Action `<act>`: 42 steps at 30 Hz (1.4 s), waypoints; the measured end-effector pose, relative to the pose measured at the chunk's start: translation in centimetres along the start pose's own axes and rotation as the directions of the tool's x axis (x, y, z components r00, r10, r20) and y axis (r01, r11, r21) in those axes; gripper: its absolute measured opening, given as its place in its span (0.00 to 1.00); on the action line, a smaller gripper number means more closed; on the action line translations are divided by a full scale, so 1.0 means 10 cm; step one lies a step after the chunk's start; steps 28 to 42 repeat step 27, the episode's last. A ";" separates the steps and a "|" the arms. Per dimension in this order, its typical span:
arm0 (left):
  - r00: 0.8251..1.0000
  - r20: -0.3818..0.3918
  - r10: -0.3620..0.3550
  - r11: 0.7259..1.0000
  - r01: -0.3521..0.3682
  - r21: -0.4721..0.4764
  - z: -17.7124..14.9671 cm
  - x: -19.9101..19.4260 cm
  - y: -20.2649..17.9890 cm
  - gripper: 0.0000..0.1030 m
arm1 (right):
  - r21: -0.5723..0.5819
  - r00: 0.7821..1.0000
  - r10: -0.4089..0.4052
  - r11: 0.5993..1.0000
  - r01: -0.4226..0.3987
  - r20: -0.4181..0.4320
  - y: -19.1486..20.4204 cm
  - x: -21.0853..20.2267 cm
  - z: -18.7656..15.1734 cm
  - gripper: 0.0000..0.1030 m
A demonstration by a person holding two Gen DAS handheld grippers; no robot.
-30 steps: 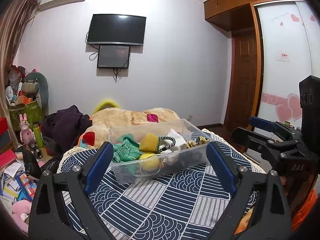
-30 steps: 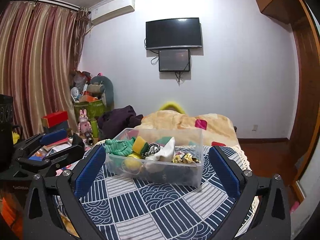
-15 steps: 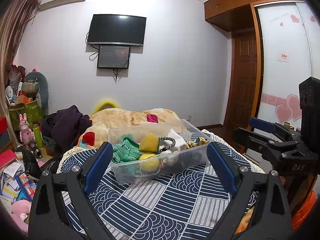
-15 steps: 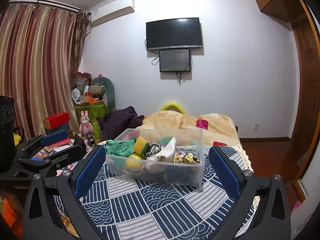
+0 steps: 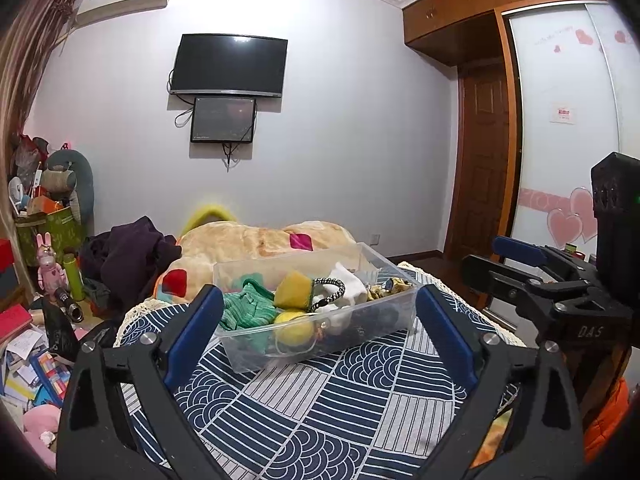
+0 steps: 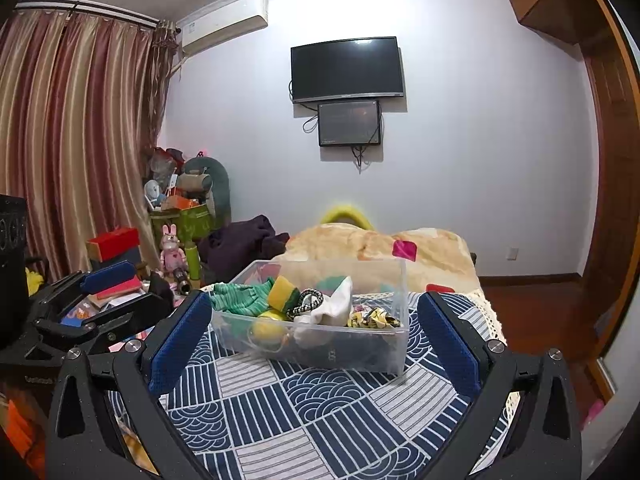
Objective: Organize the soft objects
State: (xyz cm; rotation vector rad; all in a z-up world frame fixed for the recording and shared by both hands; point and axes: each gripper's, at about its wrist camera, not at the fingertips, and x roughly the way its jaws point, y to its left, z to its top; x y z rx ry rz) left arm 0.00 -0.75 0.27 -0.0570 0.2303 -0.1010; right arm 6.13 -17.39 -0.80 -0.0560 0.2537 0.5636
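Note:
A clear plastic bin [image 5: 384, 320] [image 6: 384, 344] stands on a blue-and-white patterned cloth [image 5: 320, 408] [image 6: 320, 400]. It holds a green knitted cloth [image 5: 244, 312] [image 6: 240, 300], a yellow sponge [image 5: 294, 290] [image 6: 282, 290], a yellow ball [image 5: 292, 330] [image 6: 266, 330], a black-and-white cord [image 5: 330, 292] [image 6: 308, 300], a white cloth [image 5: 348, 284] [image 6: 334, 310] and a yellow patterned fabric [image 6: 372, 318]. My left gripper [image 5: 318, 332] is open and empty in front of the bin. My right gripper [image 6: 314, 340] is open and empty, also in front of it.
A beige blanket [image 5: 256, 240] lies behind the bin, with a dark garment [image 5: 132, 252] to its left. Toys, books and boxes [image 5: 36, 320] crowd the floor at left. A wooden door [image 5: 484, 160] and wardrobe stand at right.
Both grippers have shifted very slightly; the bin and its contents have not moved.

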 end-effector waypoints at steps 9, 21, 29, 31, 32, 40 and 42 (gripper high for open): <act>1.000 0.012 0.010 1.000 -0.010 -0.007 0.01 -0.01 0.00 1.00 | 0.003 1.000 -0.001 1.000 0.001 0.000 0.00 -0.01 -0.01 1.00; 1.000 0.003 -0.004 1.000 0.004 -0.019 0.00 -0.01 0.04 1.00 | 0.011 1.000 0.002 1.000 -0.002 -0.005 0.00 0.00 -0.02 1.00; 1.000 0.001 -0.007 1.000 0.007 -0.014 -0.01 -0.01 0.02 1.00 | 0.023 1.000 0.000 1.000 0.000 -0.007 -0.02 0.00 -0.03 1.00; 1.000 0.001 -0.007 1.000 0.007 -0.014 -0.01 -0.01 0.02 1.00 | 0.023 1.000 0.000 1.000 0.000 -0.007 -0.02 0.00 -0.03 1.00; 1.000 0.001 -0.007 1.000 0.007 -0.014 -0.01 -0.01 0.02 1.00 | 0.023 1.000 0.000 1.000 0.000 -0.007 -0.02 0.00 -0.03 1.00; 1.000 0.001 -0.007 1.000 0.007 -0.014 -0.01 -0.01 0.02 1.00 | 0.023 1.000 0.000 1.000 0.000 -0.007 -0.02 0.00 -0.03 1.00; 1.000 0.001 -0.007 1.000 0.007 -0.014 -0.01 -0.01 0.02 1.00 | 0.023 1.000 0.000 1.000 0.000 -0.007 -0.02 0.00 -0.03 1.00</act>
